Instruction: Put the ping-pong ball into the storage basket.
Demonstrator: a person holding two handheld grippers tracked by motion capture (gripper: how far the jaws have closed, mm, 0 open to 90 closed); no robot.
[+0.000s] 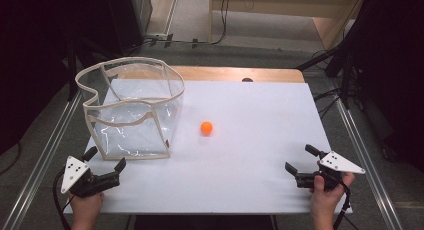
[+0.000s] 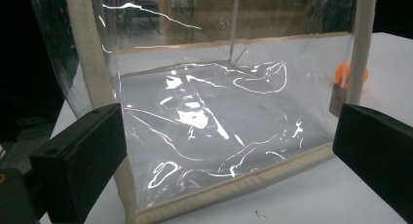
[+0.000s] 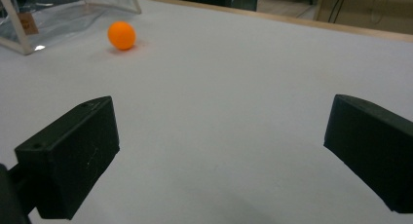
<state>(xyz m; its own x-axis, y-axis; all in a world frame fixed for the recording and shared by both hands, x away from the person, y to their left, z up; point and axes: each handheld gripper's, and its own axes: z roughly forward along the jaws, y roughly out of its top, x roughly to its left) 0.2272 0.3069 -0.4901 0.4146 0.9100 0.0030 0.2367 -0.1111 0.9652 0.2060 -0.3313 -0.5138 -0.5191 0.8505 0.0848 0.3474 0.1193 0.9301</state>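
Note:
An orange ball lies on the white table top, just right of a clear plastic bag with beige trim that stands upright and open-topped. My left gripper rests at the table's near left corner, open and empty, its jaws pointing at the bag's front wall. The ball shows behind the bag's right edge there. My right gripper sits at the near right, open with nothing between its jaws, aimed across the table toward the ball and the bag's corner.
Metal rails run along both sides of the table. A wooden strip borders the far edge, with a small dark object on it. Cables and dark equipment stand on the floor beyond.

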